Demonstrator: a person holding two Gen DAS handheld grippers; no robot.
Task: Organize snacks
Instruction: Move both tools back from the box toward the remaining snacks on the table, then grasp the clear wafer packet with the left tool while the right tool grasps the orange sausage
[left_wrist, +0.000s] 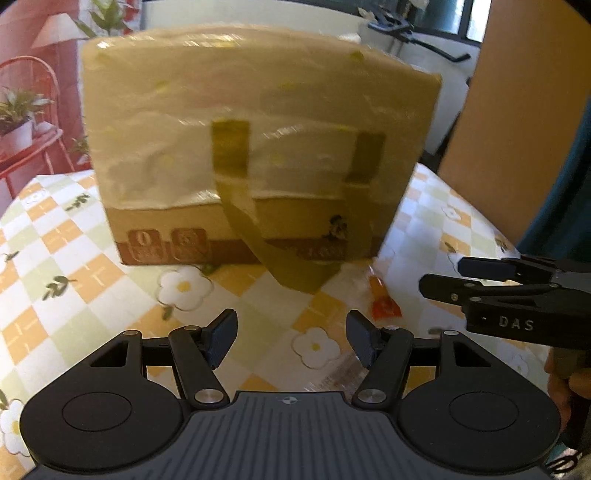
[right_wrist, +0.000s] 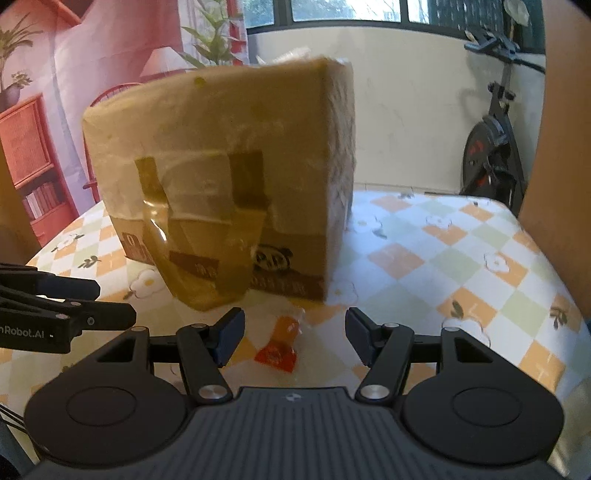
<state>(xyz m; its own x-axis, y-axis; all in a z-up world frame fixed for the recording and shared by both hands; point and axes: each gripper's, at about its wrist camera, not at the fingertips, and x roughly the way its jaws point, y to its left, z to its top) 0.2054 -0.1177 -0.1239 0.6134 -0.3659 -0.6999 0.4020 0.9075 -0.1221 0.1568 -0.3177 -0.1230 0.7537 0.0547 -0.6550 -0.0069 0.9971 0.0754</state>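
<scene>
Only the right wrist view showed a black exercise bike. One tan plastic-covered snack bag stood on the checkered floral table, one orange candy wrapper before it. Left gripper and right gripper gaped, empty.

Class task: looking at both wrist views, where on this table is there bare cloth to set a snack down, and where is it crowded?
Free: the checked tablecloth right of the snack bag, out to the table's edge, and the cloth left of the bag in the left view. Crowded: in front of the bag, where its handle loop, the orange wrapped snack and both grippers meet.
</scene>
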